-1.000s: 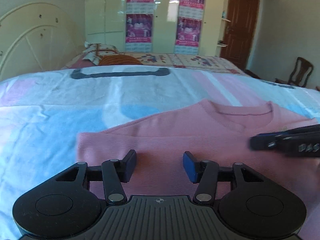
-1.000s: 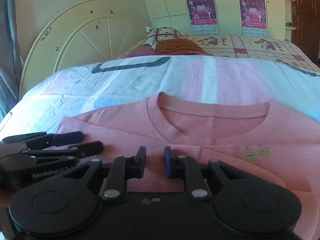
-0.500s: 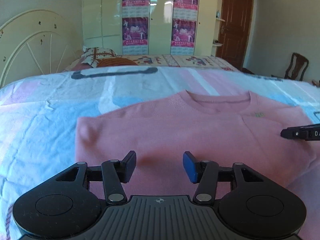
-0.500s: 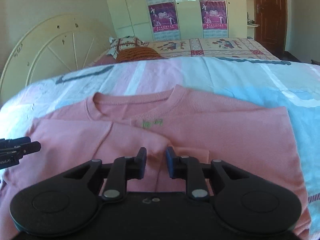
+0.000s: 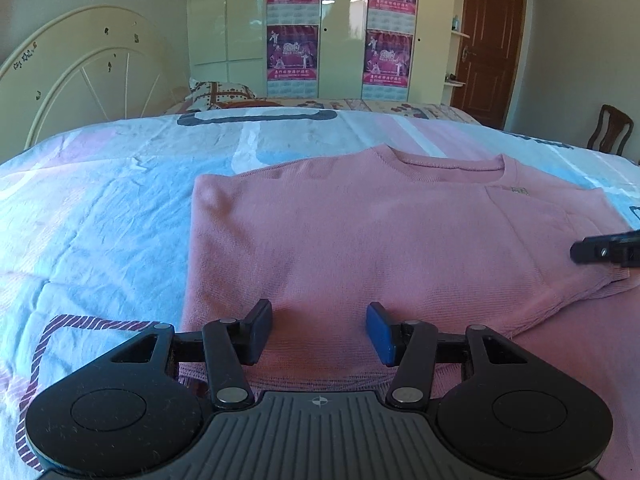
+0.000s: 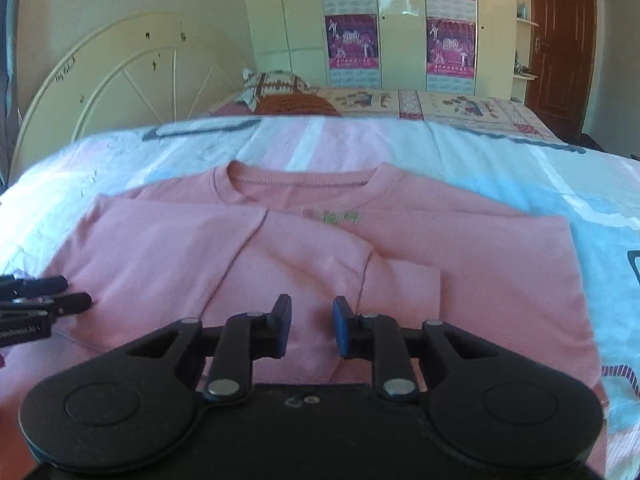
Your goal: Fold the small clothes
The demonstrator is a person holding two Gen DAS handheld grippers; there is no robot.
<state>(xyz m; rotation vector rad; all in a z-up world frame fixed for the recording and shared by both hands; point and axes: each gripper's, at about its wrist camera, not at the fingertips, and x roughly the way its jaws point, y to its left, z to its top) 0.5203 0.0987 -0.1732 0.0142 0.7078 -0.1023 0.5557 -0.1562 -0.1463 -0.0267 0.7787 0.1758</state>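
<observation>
Both grippers' jaws apart, empty, above pink sweater.

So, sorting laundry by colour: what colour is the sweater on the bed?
Pink sweater, clearest in the right wrist view.

Readable text: almost none

I make out "2010" on the wardrobe posters; the pink sweater's green mark is too blurred.

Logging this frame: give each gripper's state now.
Left gripper: open, empty, over the pink sweater.
Right gripper: open, narrower gap, empty.
</observation>
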